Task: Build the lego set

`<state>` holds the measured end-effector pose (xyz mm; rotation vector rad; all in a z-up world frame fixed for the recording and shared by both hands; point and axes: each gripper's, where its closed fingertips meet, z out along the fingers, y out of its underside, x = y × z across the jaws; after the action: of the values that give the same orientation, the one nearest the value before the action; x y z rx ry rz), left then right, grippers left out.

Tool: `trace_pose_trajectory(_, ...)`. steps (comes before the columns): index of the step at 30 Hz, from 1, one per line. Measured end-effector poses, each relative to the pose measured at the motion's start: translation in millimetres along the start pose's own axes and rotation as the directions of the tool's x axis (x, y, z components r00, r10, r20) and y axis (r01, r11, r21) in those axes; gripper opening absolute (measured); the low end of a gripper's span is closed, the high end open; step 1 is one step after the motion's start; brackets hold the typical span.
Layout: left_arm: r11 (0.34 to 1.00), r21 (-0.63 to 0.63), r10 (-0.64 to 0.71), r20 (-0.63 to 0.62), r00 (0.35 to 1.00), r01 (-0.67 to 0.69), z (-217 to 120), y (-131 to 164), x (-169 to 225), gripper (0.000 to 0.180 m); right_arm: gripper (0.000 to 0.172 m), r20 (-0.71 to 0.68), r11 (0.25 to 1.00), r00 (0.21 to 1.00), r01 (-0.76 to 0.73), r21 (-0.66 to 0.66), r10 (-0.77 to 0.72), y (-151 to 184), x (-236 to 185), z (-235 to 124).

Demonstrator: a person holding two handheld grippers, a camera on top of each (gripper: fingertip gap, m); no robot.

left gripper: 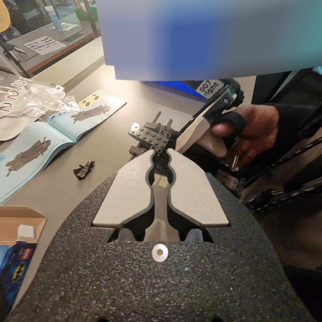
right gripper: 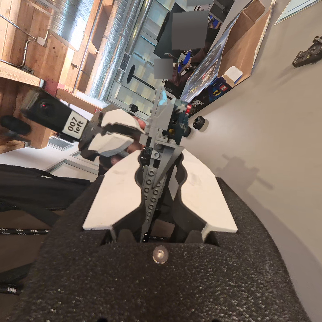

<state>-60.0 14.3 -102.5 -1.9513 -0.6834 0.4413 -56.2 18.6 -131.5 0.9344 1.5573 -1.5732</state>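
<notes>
The right claw [right gripper: 157, 167] pinches a grey brick model [right gripper: 153, 183] lengthwise: the model's studded plate runs back between the two white fingers [right gripper: 122, 188] toward the claw's base, and its front end, with a dark blue block and a black wheel, sticks out beyond the fingertips, clear of the bench [right gripper: 261, 156].

The left claw [left gripper: 161, 153] comes at the same model from the side. Its fingertips are drawn nearly together on a small dark part at the near edge of the model's studded grey plate [left gripper: 153, 135]; both tips look pressed against that part.

A loose black wheel [right gripper: 199, 122] lies on the bench just beyond the model's front end. Left of the left claw a small dark minifigure [left gripper: 83, 169] lies flat, and farther left an open instruction booklet [left gripper: 57, 129], crumpled clear bags [left gripper: 31, 97] and an opened cardboard set box [left gripper: 15, 244].

The model looks partly assembled, with at least the wheel and the figure not fitted.
</notes>
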Motion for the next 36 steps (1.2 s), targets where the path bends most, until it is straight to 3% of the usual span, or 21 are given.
trace_pose_trajectory(17, 0.990, -0.079, 0.127, 0.087, 0.988, -0.121, 6.2, 4.5, -5.2, 0.002, 0.034, 0.002, 1.000, 1.000, -0.004, 0.014, 0.004, -3.0, -2.6, -0.7)
trace_pose_trajectory(36, 0.979, -0.074, 0.200, 0.129, 0.971, -0.192, 5.8, 0.8, -4.7, 0.000, 0.034, -0.002, 1.000, 1.000, 0.010, 0.022, -0.010, -5.3, -5.9, -2.0)
